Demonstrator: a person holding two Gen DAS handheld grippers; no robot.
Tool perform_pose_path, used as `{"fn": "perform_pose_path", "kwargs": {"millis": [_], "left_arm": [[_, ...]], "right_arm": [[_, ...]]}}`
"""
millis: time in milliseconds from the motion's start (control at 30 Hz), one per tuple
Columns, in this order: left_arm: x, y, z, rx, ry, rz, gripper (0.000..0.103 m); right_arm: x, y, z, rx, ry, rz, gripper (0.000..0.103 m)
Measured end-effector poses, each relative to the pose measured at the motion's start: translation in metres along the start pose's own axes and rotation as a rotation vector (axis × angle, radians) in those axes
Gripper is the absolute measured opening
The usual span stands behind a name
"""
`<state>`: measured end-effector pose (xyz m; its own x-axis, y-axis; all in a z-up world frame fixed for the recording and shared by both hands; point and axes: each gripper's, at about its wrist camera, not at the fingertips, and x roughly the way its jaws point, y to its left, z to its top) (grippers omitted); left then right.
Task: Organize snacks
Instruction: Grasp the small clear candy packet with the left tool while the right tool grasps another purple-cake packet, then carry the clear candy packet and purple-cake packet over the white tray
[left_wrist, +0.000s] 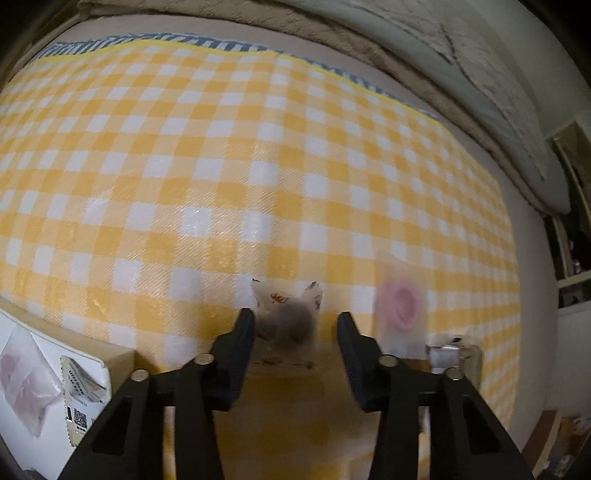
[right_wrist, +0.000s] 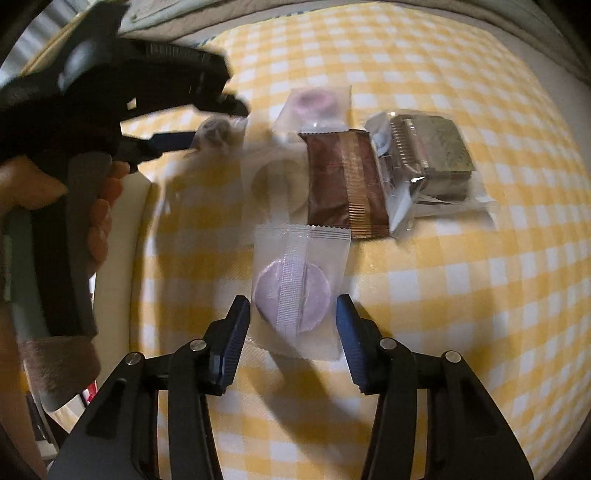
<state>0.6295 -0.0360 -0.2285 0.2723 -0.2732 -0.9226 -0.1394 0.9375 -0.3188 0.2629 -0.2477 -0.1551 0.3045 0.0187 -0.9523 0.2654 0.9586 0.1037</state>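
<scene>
2 clear crinkly packets (right_wrist: 301, 280) (left_wrist: 286, 314) lie on glossy checked cloth (left_wrist: 258, 166).

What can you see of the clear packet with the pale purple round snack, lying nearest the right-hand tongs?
The clear packet is a see-through plastic wrapper with crimped, zigzag ends and a ribbed seam down its middle. Inside sits one pale purple disc. It lies flat on the yellow checked cloth, its lower half between the fingers of the right tongs. Whether the pads press it cannot be told.

Two purple round snacks (right_wrist: 293, 291) (right_wrist: 314, 100), one brown wrapper (right_wrist: 345, 181), one clear-bagged block (right_wrist: 430, 155), one dark snack (right_wrist: 216, 133).
</scene>
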Motion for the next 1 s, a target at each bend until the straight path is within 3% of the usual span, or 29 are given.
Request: {"fn": "perform_pose_path", "kwargs": {"millis": [67,200,367,733,1000], "left_arm": [[0.001,-0.002,-0.001,0.02,-0.006,0.029,0.03],[-0.003,-0.007,-0.003,0.068,-0.029,0.054,0.028],[-0.02,-0.025,-0.013,0.117,-0.06,0.029,0.026],[-0.109,-0.046,-0.061,0.228,-0.17,-0.054,0.025],[-0.191,-0.015,-0.093,0.263,-0.261,-0.077,0.025]], "right_arm": [[-0.004,-0.005,0.0,0.012,-0.008,0.007,0.048],[-0.015,-0.013,0.002,0.032,-0.034,0.016,0.048],[-0.039,-0.023,0.006,0.061,-0.112,0.039,0.047],[-0.09,-0.002,0.014,0.02,-0.3,0.022,0.047],[-0.121,0.02,0.01,-0.033,-0.405,0.016,0.047]]}}
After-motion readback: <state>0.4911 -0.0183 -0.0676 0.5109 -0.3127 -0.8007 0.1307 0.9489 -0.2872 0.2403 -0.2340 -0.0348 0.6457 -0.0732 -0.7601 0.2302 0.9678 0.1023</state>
